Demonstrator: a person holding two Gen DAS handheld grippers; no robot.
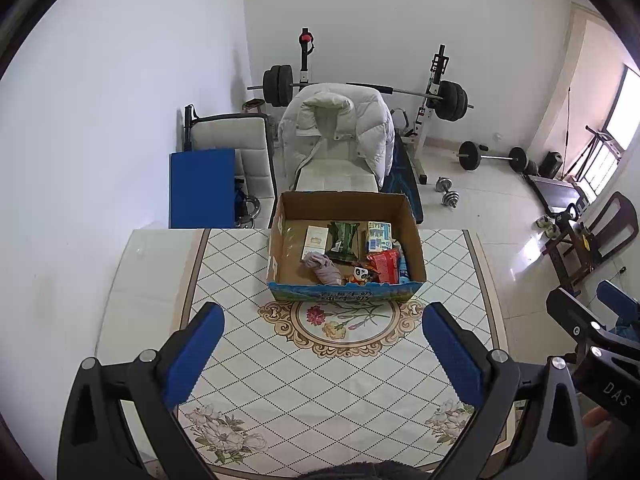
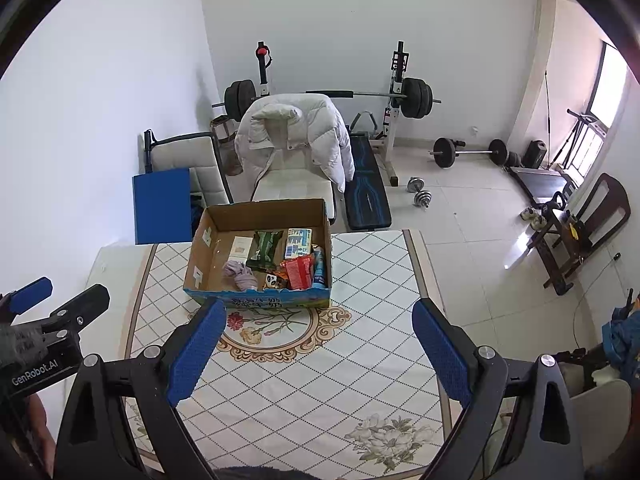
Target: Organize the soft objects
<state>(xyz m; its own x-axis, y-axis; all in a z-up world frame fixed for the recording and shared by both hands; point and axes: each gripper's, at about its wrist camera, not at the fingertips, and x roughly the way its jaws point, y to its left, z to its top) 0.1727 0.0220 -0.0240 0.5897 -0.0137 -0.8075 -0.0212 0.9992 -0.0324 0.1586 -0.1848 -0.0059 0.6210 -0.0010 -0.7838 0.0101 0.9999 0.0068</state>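
An open cardboard box [image 1: 288, 208] stands at the far side of the patterned table [image 1: 320, 380]; it also shows in the right wrist view [image 2: 208, 256]. Inside lie a rolled purple cloth [image 1: 323, 269] [image 2: 242, 274], a small panda toy [image 1: 361, 274] [image 2: 272, 280], a green packet [image 1: 342, 240] [image 2: 264, 249], a red packet [image 1: 385, 265] [image 2: 298, 272] and small cartons. My left gripper [image 1: 322, 354] is open and empty above the table, short of the box. My right gripper [image 2: 318, 354] is open and empty, also short of the box.
A chair draped with a white puffer jacket [image 1: 340, 128] stands behind the table. A blue board [image 1: 202, 188] leans on a second chair at left. A barbell rack [image 1: 436, 96], dumbbells [image 1: 448, 192] and a dark chair [image 1: 600, 240] stand on the tiled floor at right.
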